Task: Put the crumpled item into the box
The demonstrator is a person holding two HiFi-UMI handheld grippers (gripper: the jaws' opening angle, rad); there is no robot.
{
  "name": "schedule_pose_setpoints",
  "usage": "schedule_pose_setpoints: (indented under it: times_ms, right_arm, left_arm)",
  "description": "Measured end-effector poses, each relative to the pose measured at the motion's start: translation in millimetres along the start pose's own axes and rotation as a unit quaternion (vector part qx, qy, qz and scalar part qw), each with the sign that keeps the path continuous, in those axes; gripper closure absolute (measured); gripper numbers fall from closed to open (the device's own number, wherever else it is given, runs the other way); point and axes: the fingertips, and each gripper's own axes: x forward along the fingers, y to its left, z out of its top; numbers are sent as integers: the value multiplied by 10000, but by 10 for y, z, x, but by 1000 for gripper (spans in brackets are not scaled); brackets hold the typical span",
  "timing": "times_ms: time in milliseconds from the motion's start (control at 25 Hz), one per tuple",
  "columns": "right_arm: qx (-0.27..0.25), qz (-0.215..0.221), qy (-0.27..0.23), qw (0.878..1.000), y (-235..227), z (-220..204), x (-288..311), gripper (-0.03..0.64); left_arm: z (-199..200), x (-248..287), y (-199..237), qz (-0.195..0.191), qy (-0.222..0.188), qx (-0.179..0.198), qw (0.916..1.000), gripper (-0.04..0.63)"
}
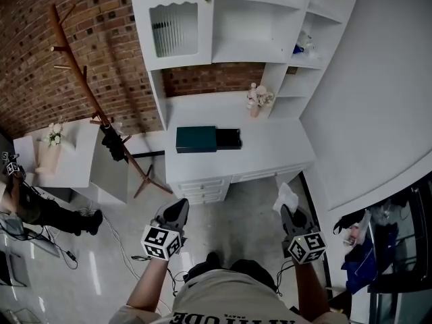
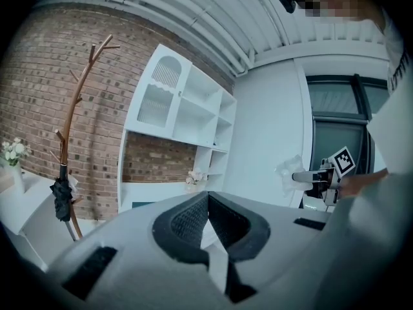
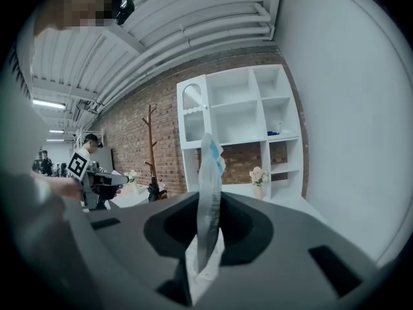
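A dark teal box (image 1: pixel 196 139) with its black tray (image 1: pixel 228 138) slid out to the right lies on the white desk (image 1: pixel 270 150) ahead of me. My right gripper (image 1: pixel 291 214) is held in the air short of the desk's front edge, shut on a white crumpled item (image 1: pixel 285 198). In the right gripper view the crumpled item (image 3: pixel 210 166) stands up thin between the pads of the right gripper (image 3: pixel 208 205). My left gripper (image 1: pixel 174 212) hangs level with it on the left. Its jaws (image 2: pixel 208 196) meet at the tips with nothing between them.
A white shelf unit (image 1: pixel 236 19) rises behind the desk, with a small flower vase (image 1: pixel 256 100) at its foot. A wooden coat rack (image 1: pixel 94 100) with a black umbrella (image 1: pixel 113 144) leans at the left by a side table (image 1: pixel 71 160). A person (image 1: pixel 27 208) stands far left.
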Motion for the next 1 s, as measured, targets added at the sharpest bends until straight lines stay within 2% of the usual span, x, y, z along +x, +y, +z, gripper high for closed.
schedule_pose_setpoints:
  times_ms: [480,1000]
  right_arm:
    - [85,156,63,9998,-56,24,372,545]
    - [60,729,185,9971,-504,157,1207,545]
  left_arm:
    - [48,157,193,130,34,-68,9999,571]
    - [134,725,392,589,64,-165,9981,571]
